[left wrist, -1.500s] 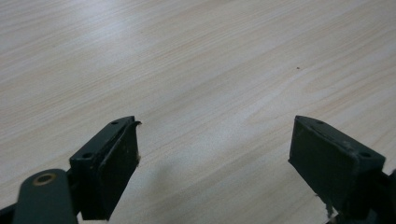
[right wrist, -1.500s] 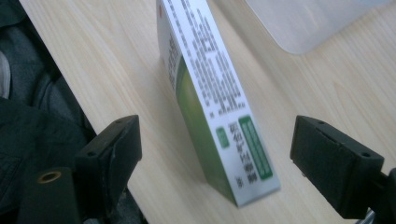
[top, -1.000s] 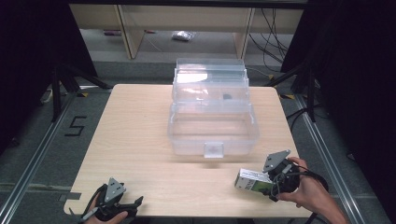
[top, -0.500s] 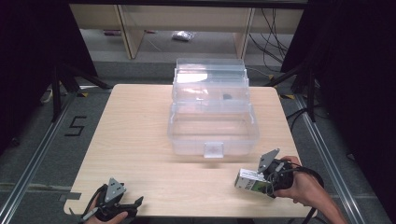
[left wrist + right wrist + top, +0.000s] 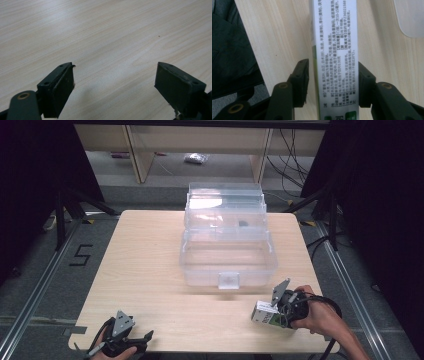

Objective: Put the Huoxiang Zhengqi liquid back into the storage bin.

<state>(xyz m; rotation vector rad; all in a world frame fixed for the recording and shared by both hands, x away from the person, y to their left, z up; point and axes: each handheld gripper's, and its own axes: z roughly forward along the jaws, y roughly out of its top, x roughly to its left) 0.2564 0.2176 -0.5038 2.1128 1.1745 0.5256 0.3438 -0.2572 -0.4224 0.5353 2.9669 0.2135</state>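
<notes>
A white medicine box (image 5: 262,313) with green print lies flat on the wooden table (image 5: 145,265) near its front right corner. My right gripper (image 5: 272,316) reaches it from the right. In the right gripper view the box (image 5: 335,45) runs lengthwise between the jaws of the right gripper (image 5: 333,72). These jaws have just been closing, and both pads now meet the box's long sides. My left gripper (image 5: 145,339) rests at the front left edge. Its jaws (image 5: 115,80) stand wide apart over bare wood with nothing between them.
A clear plastic case (image 5: 227,270) stands open in the middle of the table, its lid (image 5: 225,200) raised at the far side and a small dark item inside. A corner of it (image 5: 409,17) lies just beyond the box. Shelving stands behind the table.
The right gripper has dropped onto the medicine box and its jaws have closed in around it. The left gripper has stayed where it was.
</notes>
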